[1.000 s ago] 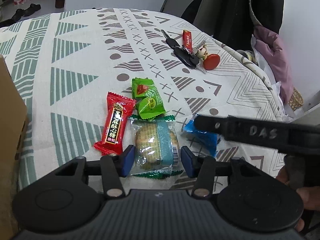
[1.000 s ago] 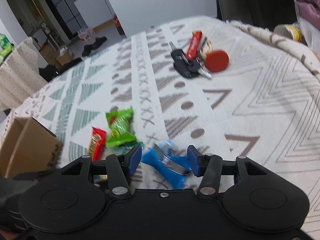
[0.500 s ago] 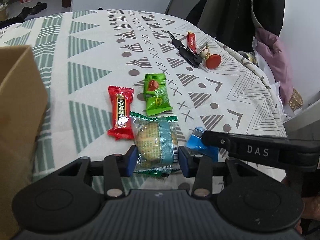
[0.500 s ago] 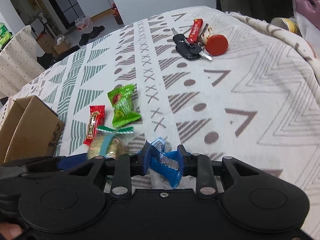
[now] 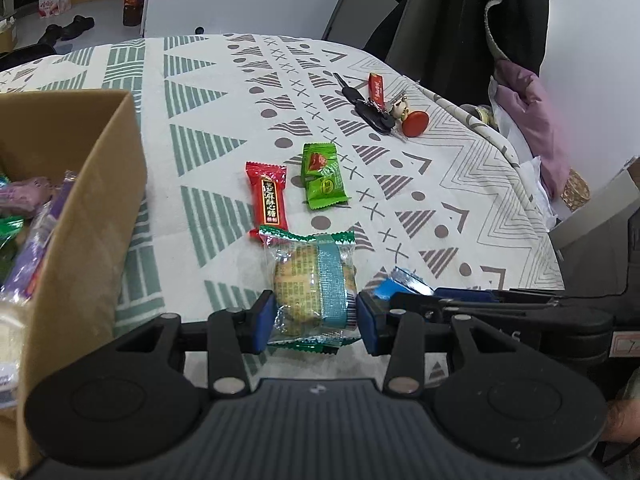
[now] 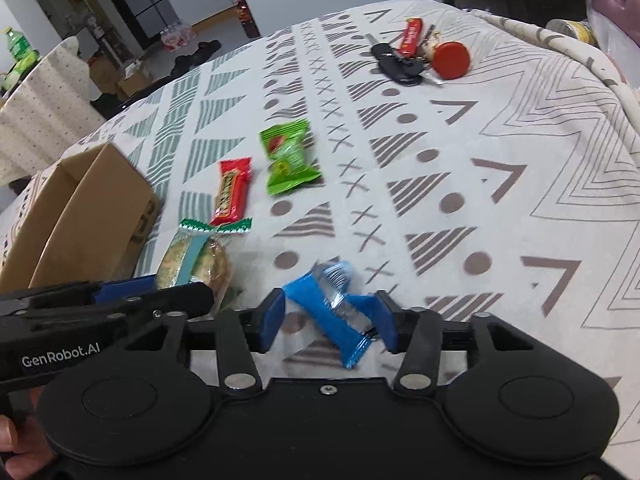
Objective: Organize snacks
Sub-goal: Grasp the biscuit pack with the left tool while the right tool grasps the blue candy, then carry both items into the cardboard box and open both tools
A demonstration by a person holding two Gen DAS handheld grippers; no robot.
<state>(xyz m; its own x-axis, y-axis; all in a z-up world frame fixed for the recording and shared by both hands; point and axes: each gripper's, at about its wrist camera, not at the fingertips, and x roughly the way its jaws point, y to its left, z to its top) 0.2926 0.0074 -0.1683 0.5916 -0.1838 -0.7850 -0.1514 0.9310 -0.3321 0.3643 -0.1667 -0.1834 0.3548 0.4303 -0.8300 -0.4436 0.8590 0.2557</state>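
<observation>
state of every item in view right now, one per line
left tool: shut on the clear cake packet, sealed, lifted off the cloth
right tool: shut on the blue wrapper, crumpled
red candy bar: sealed, flat on the cloth
green packet: sealed, flat on the cloth
cardboard box: open, snacks inside
keys: lying on the cloth
</observation>
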